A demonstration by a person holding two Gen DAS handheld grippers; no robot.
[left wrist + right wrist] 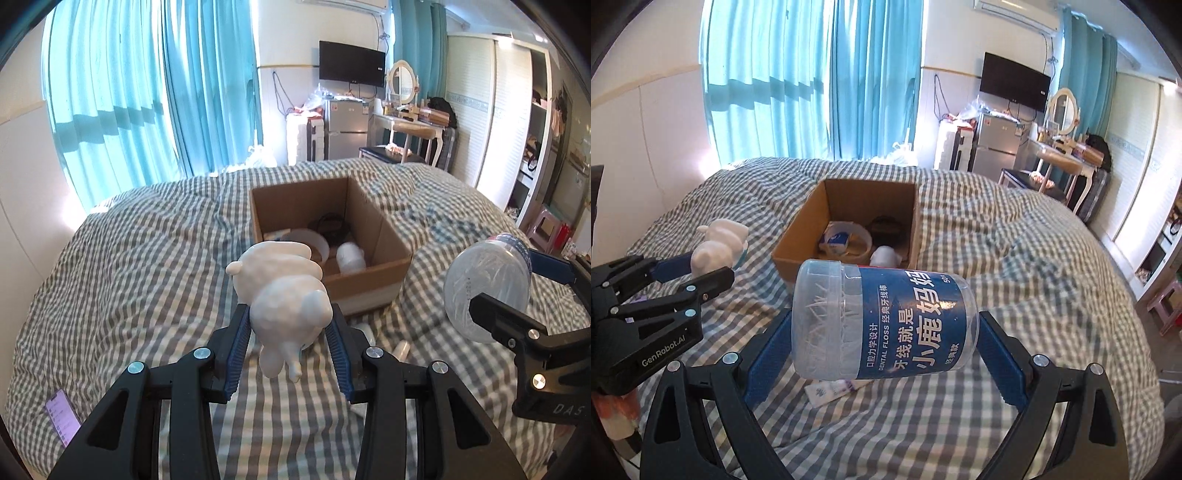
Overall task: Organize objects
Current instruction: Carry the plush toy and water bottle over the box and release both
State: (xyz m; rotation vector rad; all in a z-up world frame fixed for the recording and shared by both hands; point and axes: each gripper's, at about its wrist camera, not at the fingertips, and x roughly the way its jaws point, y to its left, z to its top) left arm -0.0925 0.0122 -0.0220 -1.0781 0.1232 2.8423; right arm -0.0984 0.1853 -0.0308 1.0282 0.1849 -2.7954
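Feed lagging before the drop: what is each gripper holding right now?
Left gripper: shut on white plastic animal figure.
Right gripper: shut on clear blue-labelled dental floss jar.

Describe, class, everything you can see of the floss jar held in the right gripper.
The floss jar is a clear plastic cylinder with a clear cap and a blue label printed in white, including "DENTAL FLOSS". White floss picks show inside at the cap end. It lies sideways, cap towards the left of the right wrist view, clamped between the right gripper's blue pads, in the air above the checked quilt, near the open box.
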